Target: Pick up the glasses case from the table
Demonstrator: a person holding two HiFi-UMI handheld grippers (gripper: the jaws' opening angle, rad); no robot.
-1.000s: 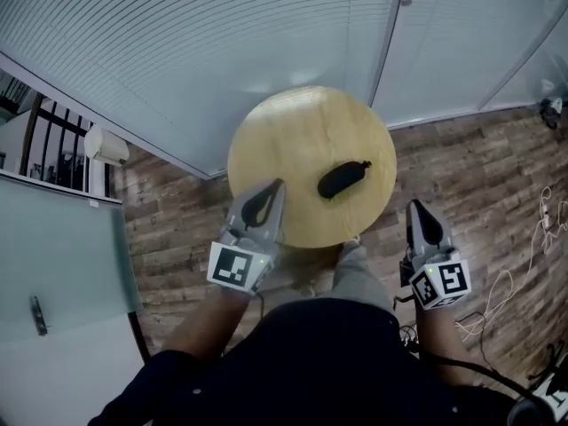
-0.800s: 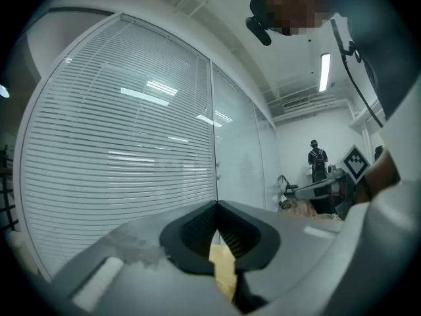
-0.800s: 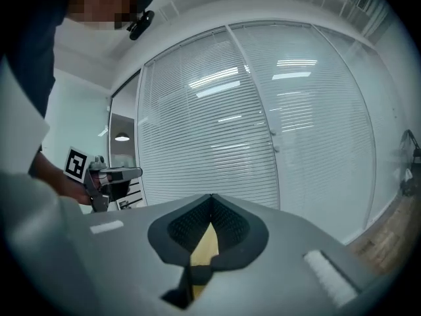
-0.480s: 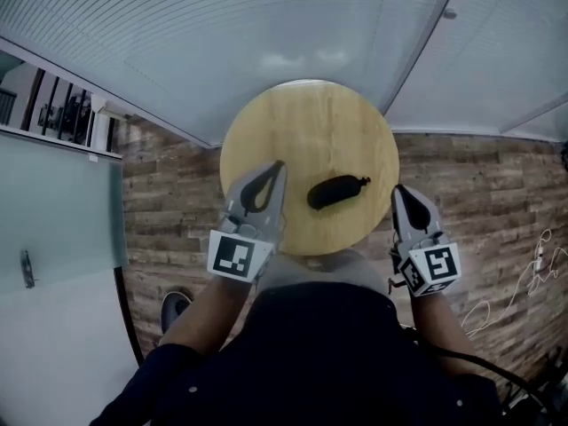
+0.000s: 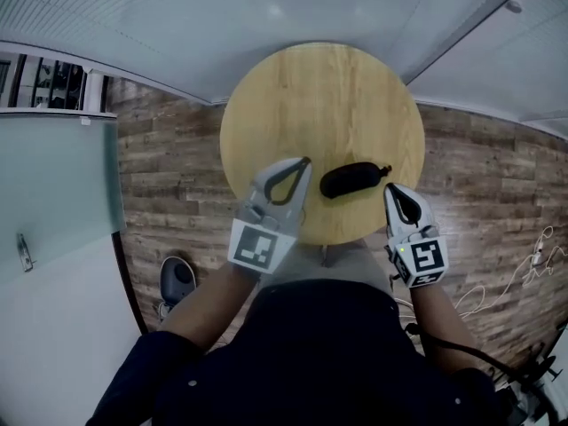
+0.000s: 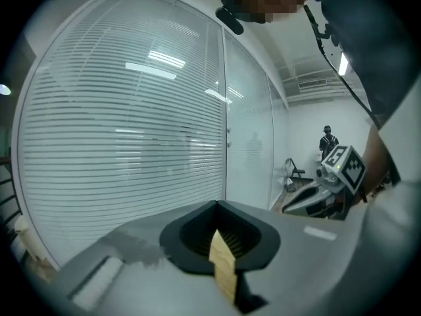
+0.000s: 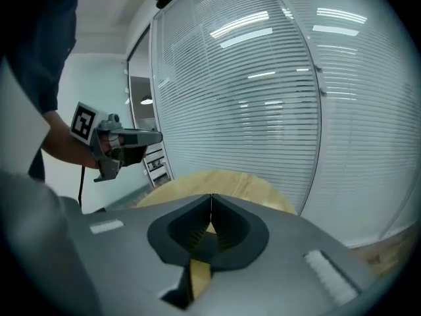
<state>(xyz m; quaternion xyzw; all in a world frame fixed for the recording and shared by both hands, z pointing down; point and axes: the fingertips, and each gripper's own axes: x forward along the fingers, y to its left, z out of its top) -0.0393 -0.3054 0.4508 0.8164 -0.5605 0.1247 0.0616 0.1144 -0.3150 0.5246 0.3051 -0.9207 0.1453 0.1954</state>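
Note:
A black glasses case (image 5: 353,179) lies on the near right part of the round wooden table (image 5: 302,96). My left gripper (image 5: 304,162) hovers over the table's near edge, just left of the case, with its jaws together and nothing between them. My right gripper (image 5: 389,190) sits at the table's near right rim, just right of the case, also shut and empty. In the left gripper view the jaws (image 6: 217,204) meet and the right gripper (image 6: 329,189) shows beyond. The right gripper view shows its shut jaws (image 7: 211,196) over the table (image 7: 230,180), with the left gripper (image 7: 125,140) opposite. Neither gripper view shows the case.
A glass wall with white blinds (image 5: 222,16) stands behind the table. A glass door panel (image 5: 53,185) is at the left. Wooden floor (image 5: 497,185) surrounds the table, with cables (image 5: 524,264) at the right and a round dark object (image 5: 177,280) on the floor at the left.
Both grippers have moved forward and down towards the table and now flank the case; the right one came in to the table's rim. Both stayed shut.

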